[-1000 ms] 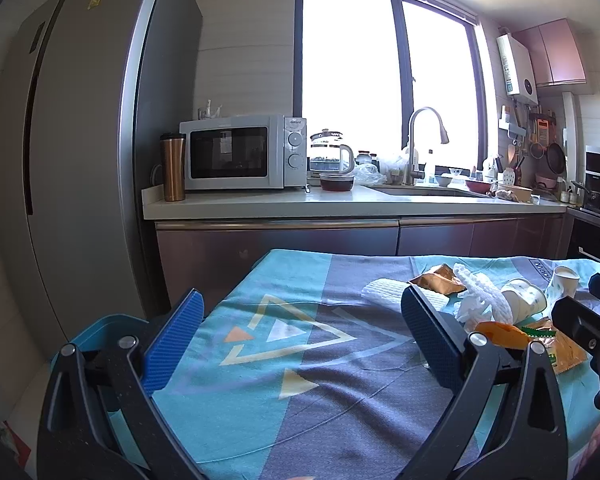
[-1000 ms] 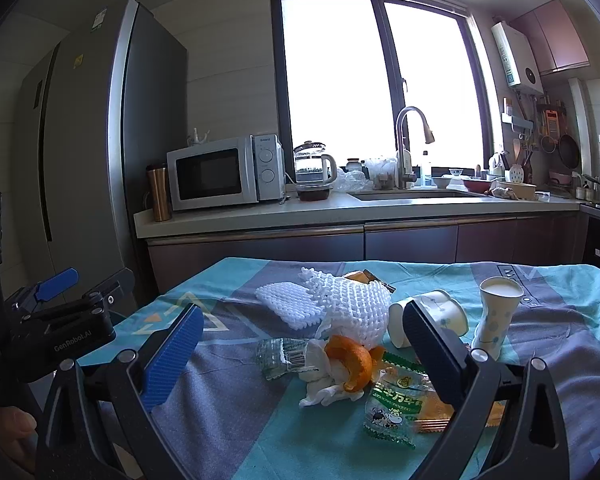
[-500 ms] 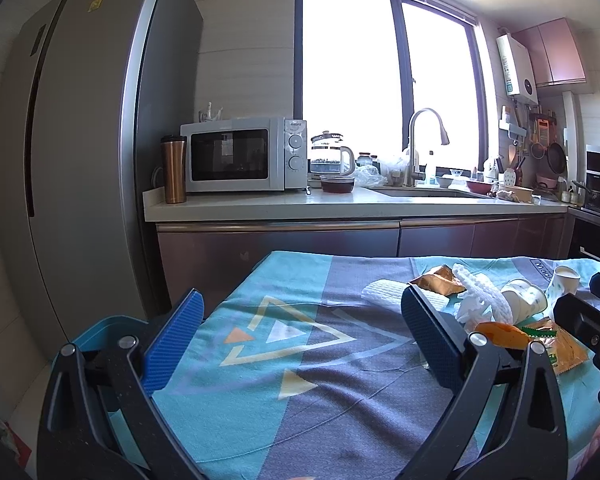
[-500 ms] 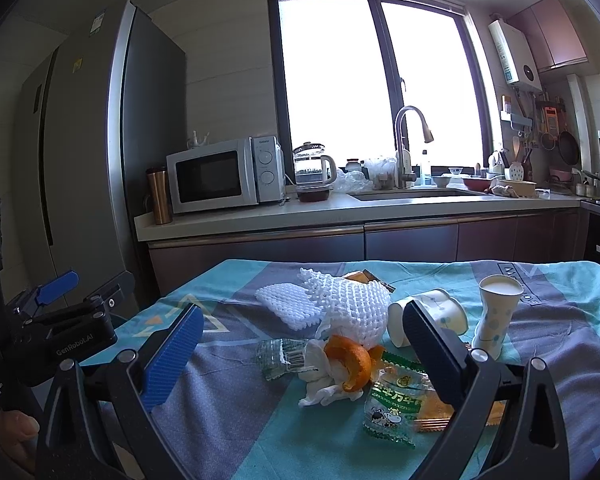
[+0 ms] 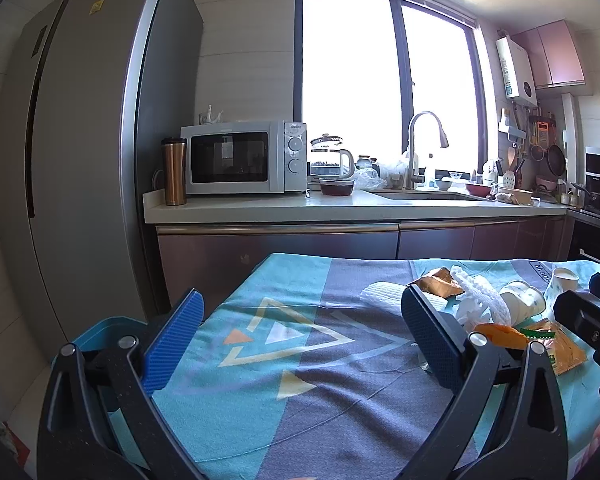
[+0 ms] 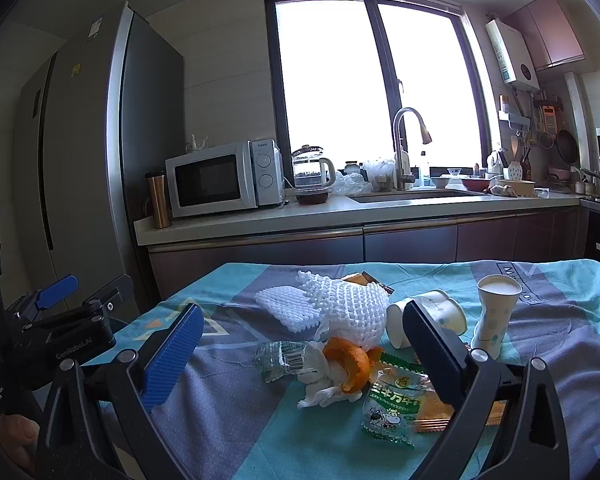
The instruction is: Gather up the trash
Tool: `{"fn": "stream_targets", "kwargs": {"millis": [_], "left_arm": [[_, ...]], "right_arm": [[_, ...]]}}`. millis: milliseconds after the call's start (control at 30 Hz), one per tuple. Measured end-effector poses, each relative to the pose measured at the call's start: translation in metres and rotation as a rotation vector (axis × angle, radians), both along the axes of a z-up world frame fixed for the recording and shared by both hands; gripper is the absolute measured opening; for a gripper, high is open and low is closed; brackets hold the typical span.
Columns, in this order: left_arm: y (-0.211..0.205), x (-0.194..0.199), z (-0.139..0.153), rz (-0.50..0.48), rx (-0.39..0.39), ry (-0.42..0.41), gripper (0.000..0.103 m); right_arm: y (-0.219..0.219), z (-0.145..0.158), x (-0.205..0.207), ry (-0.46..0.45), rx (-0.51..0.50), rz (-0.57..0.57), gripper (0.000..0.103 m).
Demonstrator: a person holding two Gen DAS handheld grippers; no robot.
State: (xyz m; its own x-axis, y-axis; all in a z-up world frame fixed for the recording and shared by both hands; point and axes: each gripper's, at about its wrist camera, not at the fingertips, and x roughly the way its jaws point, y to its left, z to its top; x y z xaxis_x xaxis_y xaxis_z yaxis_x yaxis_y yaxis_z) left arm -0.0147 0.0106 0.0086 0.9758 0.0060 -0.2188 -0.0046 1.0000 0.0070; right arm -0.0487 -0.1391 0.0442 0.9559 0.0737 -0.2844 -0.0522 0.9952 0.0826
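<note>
Both claws wide open, nothing between the blue pads. My left claw hovers over a bare stretch of the surface with the teal-and-grey patterned cloth, left of the trash. My right claw hovers just in front of the pile, the trash framed between its fingers.

Trash is bunched on the right half of the surface:
- white foam fruit net, domed, at the back of the pile
- flat white foam mesh pad touching its left side
- curled orange peel in front of the net, resting on a crumpled white tissue
- crushed clear plastic wrapper with a barcode just left of the tissue
- clear snack packet with green print and a cow, nearest my right claw, overlapping an orange flat sachet
- white paper cup with blue dots, lying on its side, partly behind my right claw's right finger
- second dotted paper cup, standing upright, right of the tipped one
- brown foil wrapper behind the net, mostly hidden in the right wrist view

Teal plastic bin sits below the surface's left edge, beside my left claw; only its rim shows.

In the right wrist view my left claw shows at the far left, a hand under it.
</note>
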Motion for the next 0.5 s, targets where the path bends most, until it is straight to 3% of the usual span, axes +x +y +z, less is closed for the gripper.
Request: {"fn": "stream_targets", "kwargs": {"millis": [500], "left_arm": [[-0.0084,0.0028,-0.0071,-0.028,0.01,0.009,0.097]], "right_arm": [[-0.0032,-0.0032,0.0023,0.006,0.005,-0.008,0.096]]}}
